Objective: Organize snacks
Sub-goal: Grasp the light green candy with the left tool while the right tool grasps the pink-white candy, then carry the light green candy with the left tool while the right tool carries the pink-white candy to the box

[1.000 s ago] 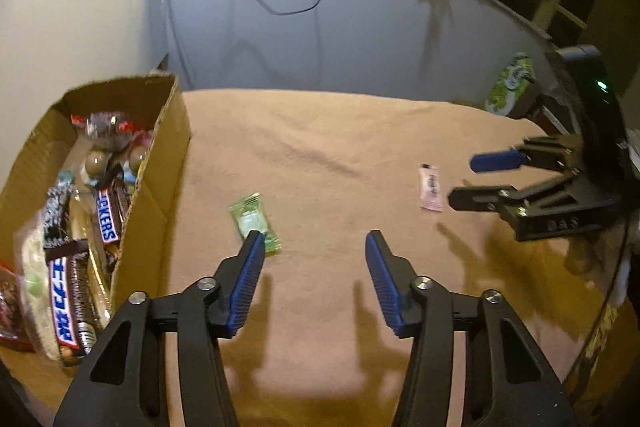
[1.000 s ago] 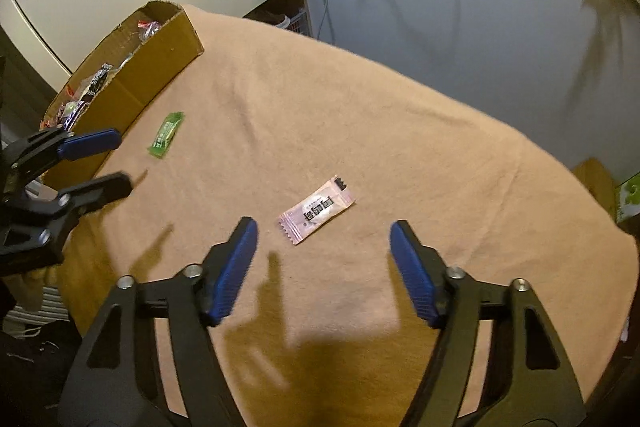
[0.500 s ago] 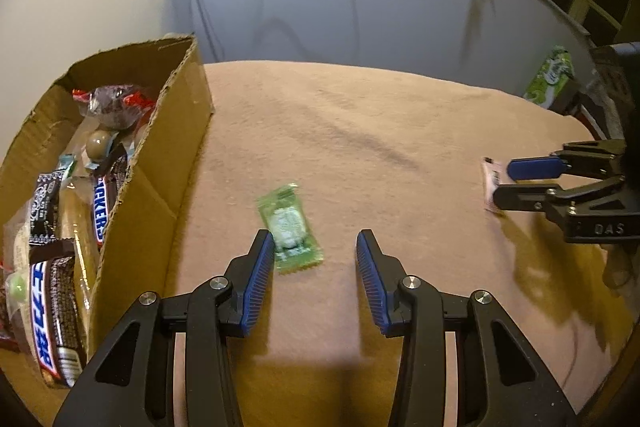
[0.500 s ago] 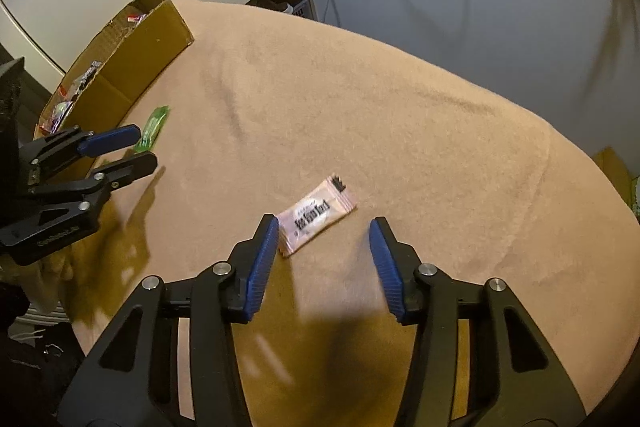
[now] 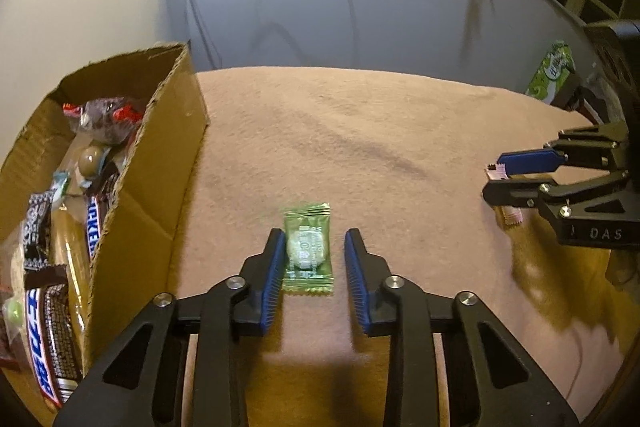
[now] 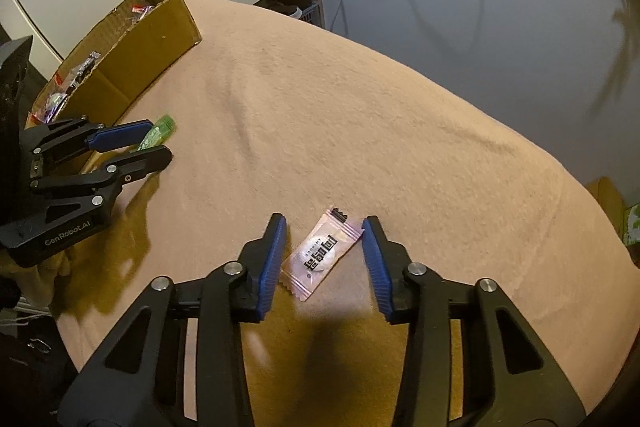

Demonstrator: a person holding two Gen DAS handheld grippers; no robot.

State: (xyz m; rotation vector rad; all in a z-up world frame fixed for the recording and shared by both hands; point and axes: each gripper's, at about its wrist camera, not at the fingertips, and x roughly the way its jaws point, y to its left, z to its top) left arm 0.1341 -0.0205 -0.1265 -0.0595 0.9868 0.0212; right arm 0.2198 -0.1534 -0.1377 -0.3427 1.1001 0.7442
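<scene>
The left tongs (image 5: 313, 247) straddled a green candy packet (image 5: 308, 254), jaws narrowing but not yet pinching. The right tongs (image 6: 324, 239) likewise bracketed a pink candy packet (image 6: 322, 256). Right of the cardboard box (image 5: 160, 163), both packets lay on the desk (image 5: 360, 131); a second before, both lay ahead of wider jaws.

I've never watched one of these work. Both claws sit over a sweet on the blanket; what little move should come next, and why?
Probably finishing the squeeze. The left gripper straddles the green candy and the right gripper straddles the pink candy. Both have just been closing, yet gaps still show beside each wrapper. Once pinched, the sweets could go to the cardboard box.
</scene>
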